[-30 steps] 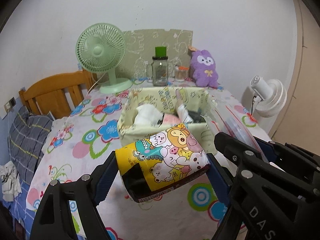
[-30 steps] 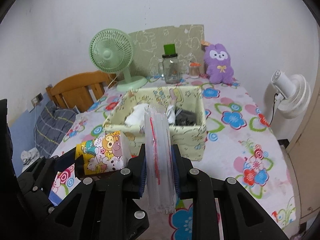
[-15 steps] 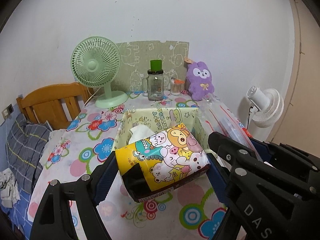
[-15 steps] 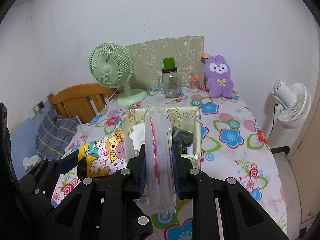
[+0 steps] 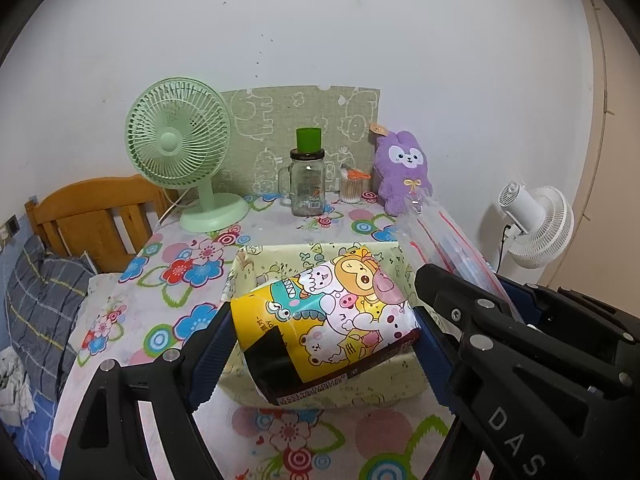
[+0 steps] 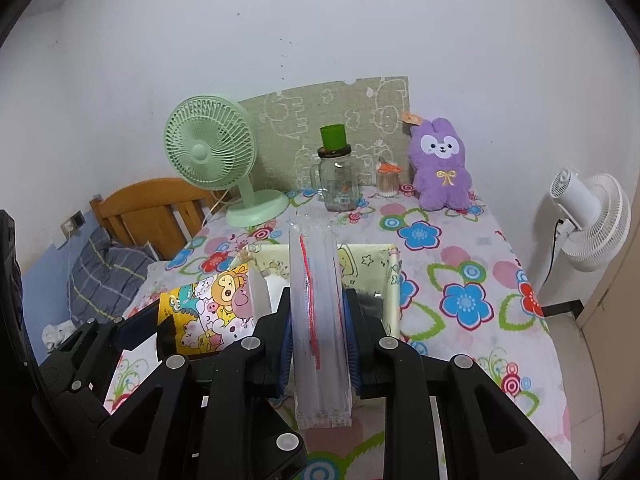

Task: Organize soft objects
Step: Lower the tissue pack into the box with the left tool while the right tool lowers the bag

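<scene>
Above floral table point(image 6: 460, 264), left hand-held gripper point(image 5: 320, 332) clamps tissue pack point(image 5: 328, 320).

- We see a soft cartoon-animal tissue pack point(image 5: 326, 320), yellow with a black patch, held tilted above the fabric bin point(image 5: 280, 256).
- We see a clear zip bag stack point(image 6: 318, 320) with red seal lines, held upright on edge over that pale green bin.

Left claw point(image 5: 322, 330): jaws wide, blue pads clamped on both ends of a pack point(image 5: 324, 320), angled down. Right claw point(image 6: 318, 330): jaws narrow, pinching a bag point(image 6: 318, 312) edge-on, angled down, just beside left claw, level w/ it.
</scene>
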Available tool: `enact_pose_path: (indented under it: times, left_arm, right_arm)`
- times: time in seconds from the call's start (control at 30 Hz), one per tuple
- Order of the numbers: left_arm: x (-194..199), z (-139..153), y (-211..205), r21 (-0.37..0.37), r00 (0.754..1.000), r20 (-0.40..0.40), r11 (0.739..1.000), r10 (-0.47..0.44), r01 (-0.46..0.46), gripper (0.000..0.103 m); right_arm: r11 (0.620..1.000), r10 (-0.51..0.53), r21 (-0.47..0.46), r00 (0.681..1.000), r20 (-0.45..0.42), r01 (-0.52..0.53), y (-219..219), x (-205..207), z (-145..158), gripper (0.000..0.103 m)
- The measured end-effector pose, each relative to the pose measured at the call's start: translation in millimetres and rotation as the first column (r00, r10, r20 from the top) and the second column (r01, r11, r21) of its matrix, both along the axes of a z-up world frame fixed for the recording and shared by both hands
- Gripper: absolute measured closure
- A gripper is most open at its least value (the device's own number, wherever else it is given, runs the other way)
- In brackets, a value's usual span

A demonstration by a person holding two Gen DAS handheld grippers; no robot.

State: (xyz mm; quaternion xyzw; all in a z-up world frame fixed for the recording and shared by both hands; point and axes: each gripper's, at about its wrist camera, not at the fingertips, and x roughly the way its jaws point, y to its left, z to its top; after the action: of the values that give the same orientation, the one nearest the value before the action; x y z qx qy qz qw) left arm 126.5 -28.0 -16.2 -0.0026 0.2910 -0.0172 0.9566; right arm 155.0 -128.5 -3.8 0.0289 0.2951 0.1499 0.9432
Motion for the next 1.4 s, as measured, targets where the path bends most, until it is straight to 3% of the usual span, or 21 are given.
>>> enact_pose_path:
  times: [0.57, 0.9, 1.1, 1.4]
  left_arm:
    - [50, -23, 7, 0.002, 0.999, -0.035, 1.0, -0.014, 0.014, 0.017]
    - [76, -48, 16, -0.012, 0.994, -0.106, 1.0, -0.029, 0.028, 0.013]
    - [82, -54, 21, -0.031, 0.99, -0.133, 0.999, -0.039, 0.036, 0.005]
    - [83, -57, 25, -0.025, 0.988, -0.151, 0.999, -0.025, 0.021, 0.005]
  right_arm:
    - [1.0, -0.018, 0.002, 0.999, -0.051, 0.018, 5, 56, -21, 0.078]
    - [1.0, -0.016, -0.018, 0.993, -0.118, 0.014, 16, 87, -47, 0.078]
    - [1.0, -0.013, -0.019, 0.989, -0.147, 0.01, 20, 97, -59, 0.078]
    - [1.0, -0.014, -0.023, 0.986, -0.167, 0.011, 22, 106, -66, 0.073]
